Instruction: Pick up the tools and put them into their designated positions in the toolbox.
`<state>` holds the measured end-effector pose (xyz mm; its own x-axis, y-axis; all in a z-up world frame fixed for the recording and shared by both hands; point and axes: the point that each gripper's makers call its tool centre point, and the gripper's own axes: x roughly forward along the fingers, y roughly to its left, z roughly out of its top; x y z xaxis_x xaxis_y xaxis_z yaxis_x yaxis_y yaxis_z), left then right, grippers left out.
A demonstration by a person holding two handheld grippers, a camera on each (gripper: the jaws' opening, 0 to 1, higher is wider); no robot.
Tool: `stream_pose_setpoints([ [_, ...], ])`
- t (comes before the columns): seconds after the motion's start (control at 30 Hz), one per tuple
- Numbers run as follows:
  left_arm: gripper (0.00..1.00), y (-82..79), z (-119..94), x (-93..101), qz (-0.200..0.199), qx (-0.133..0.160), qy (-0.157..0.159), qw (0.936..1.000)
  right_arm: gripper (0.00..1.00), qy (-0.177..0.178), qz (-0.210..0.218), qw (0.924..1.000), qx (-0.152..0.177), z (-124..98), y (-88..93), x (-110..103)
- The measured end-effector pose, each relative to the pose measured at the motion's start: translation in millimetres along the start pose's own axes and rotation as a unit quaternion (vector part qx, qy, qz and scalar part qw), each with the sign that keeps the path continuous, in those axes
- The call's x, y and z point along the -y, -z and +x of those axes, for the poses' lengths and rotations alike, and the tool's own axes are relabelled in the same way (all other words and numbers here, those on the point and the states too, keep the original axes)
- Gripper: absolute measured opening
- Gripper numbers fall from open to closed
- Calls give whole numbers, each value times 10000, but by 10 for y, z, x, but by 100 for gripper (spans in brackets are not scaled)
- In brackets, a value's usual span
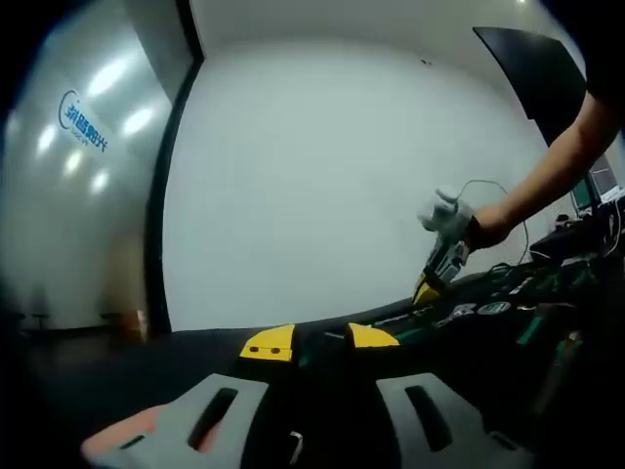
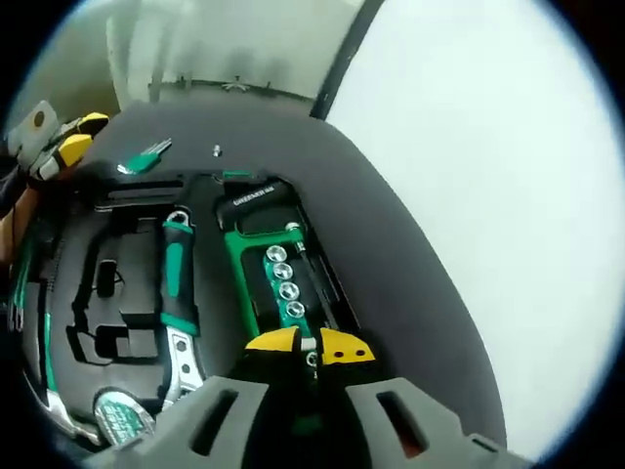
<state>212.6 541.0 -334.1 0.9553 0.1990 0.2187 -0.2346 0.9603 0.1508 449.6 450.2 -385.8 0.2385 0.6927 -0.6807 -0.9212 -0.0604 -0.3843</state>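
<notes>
Right tool over toolbox socket rack, jaws near-closed

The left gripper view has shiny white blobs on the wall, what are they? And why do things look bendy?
In the left gripper view, the blobs on the glossy wall are reflected lights, and the dark post bows because the lens is a fisheye. In the right gripper view, the toolbox curves the same way, and its dark tray is dim beside the bright wall.
</notes>
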Motion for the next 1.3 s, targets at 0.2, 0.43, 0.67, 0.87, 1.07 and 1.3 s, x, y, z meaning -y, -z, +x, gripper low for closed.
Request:
stream_pose_setpoints([
  [0.2, 15, 5, -3, -13, 15, -10, -15, 10000, 5, 65, -666, 9971, -366, 91, 101, -33],
  [0.43, 15, 6, -2, -14, 16, -10, -8, 10000, 1, 289, -1135, 9916, -554, 135, 103, 59],
  [0.67, 15, 3, -3, -13, 6, 3, -2, 10000, 0, 250, -1135, 9911, -648, 132, 102, 107],
  [0.87, 15, 1, -1, -9, 14, 3, 1, 10000, 0, -170, -979, 9912, -874, 143, 112, 101],
  [1.07, 15, 5, 2, -7, 23, 0, 2, 10000, 0, -741, 167, 9866, -1445, 220, 89, 187],
  [1.3, 15, 4, 4, -5, 25, 2, 7, 10000, 0, -1578, 954, 9644, -1893, 165, 158, 90],
])
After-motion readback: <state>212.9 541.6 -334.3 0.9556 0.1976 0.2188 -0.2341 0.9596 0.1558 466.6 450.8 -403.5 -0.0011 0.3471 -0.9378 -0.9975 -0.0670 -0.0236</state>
